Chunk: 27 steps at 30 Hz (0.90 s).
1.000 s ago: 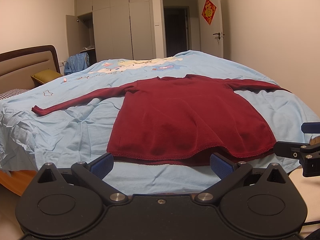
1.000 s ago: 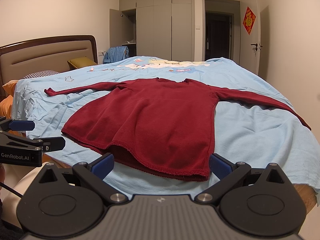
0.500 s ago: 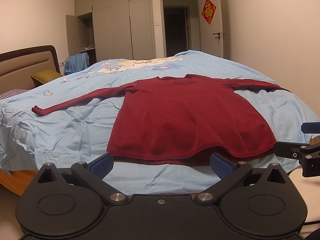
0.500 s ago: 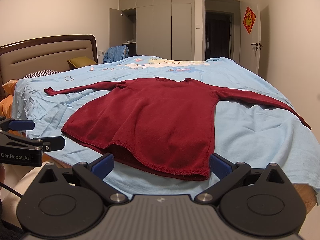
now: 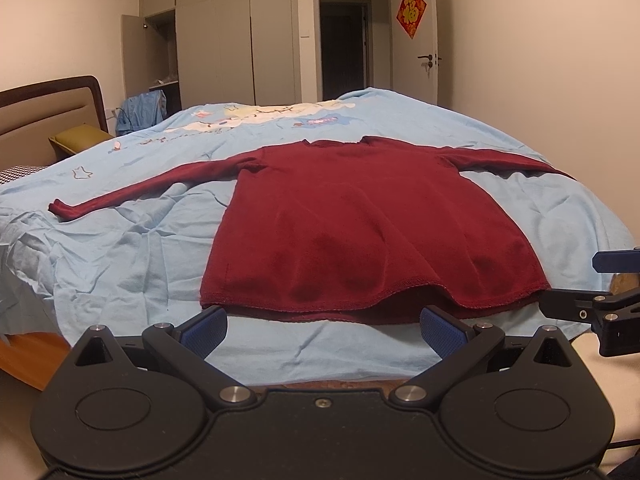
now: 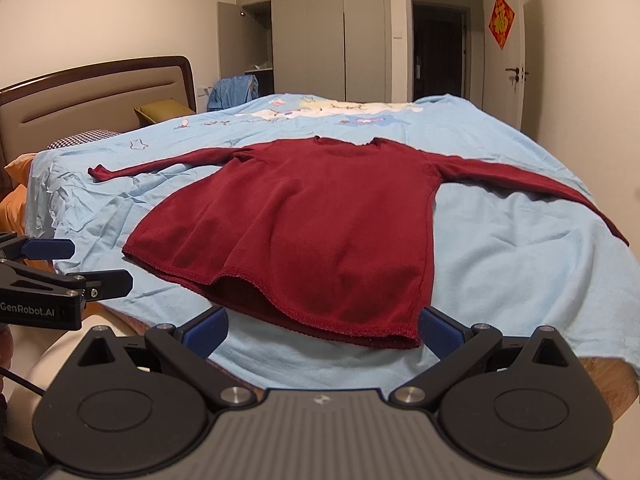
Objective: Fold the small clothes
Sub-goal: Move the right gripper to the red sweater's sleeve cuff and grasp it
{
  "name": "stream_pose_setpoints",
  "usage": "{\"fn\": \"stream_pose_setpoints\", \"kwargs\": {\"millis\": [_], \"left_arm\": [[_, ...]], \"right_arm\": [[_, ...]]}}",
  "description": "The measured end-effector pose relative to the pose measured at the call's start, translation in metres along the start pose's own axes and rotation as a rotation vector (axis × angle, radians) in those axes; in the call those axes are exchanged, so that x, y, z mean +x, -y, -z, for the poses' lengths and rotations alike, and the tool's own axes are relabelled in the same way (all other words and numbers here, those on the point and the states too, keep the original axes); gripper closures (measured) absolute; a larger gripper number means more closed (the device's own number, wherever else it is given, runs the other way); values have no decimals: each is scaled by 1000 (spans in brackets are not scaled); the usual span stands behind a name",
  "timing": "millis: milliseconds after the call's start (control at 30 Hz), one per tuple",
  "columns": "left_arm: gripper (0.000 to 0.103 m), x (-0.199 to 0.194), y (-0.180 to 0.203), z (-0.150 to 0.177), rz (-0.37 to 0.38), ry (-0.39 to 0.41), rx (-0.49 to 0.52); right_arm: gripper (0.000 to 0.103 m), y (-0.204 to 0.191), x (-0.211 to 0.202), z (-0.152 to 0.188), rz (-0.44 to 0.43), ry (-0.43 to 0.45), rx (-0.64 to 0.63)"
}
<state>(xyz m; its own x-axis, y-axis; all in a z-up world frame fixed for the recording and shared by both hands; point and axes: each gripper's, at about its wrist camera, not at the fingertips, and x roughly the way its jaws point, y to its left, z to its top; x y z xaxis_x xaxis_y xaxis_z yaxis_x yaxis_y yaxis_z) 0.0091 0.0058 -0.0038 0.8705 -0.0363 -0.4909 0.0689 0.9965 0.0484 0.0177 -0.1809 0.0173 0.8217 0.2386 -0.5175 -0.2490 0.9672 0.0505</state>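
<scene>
**Both tongs empty, top not yet touched**

Your left gripper [image 5: 322,330] and right gripper [image 6: 322,330] both stand wide, holding nothing, just short of the hem. The red top [image 5: 360,232] lies flat on the bed [image 5: 120,256], sleeves spread, neck away from you.

Risks, as I judge them:
- Hem gapes in the middle; pinch there and you may catch one layer only, so the fold skews.
- The sheet is loose and creased; a low grab could lift it too.
- The right sleeve [image 6: 560,188] runs to the bed edge and may slide off.

Writing: "GenRobot.AI" on the left gripper's body in the right view. The door hanging [image 5: 411,11] carries one character, too small to read.
</scene>
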Motion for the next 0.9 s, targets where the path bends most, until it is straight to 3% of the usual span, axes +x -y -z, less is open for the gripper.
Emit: {"fn": "stream_pose_setpoints", "kwargs": {"millis": [300,533,900], "left_arm": [[1,16,-3,-33,-26,-14,44],[1,35,-12,-67,-21,-14,4],[1,96,-7,-112,-52,-31,12]], "right_arm": [[0,5,8,-9,58,-47,-26],[0,13,19,-26,69,-53,-23],[0,42,59,-56,91,-73,1]]}}
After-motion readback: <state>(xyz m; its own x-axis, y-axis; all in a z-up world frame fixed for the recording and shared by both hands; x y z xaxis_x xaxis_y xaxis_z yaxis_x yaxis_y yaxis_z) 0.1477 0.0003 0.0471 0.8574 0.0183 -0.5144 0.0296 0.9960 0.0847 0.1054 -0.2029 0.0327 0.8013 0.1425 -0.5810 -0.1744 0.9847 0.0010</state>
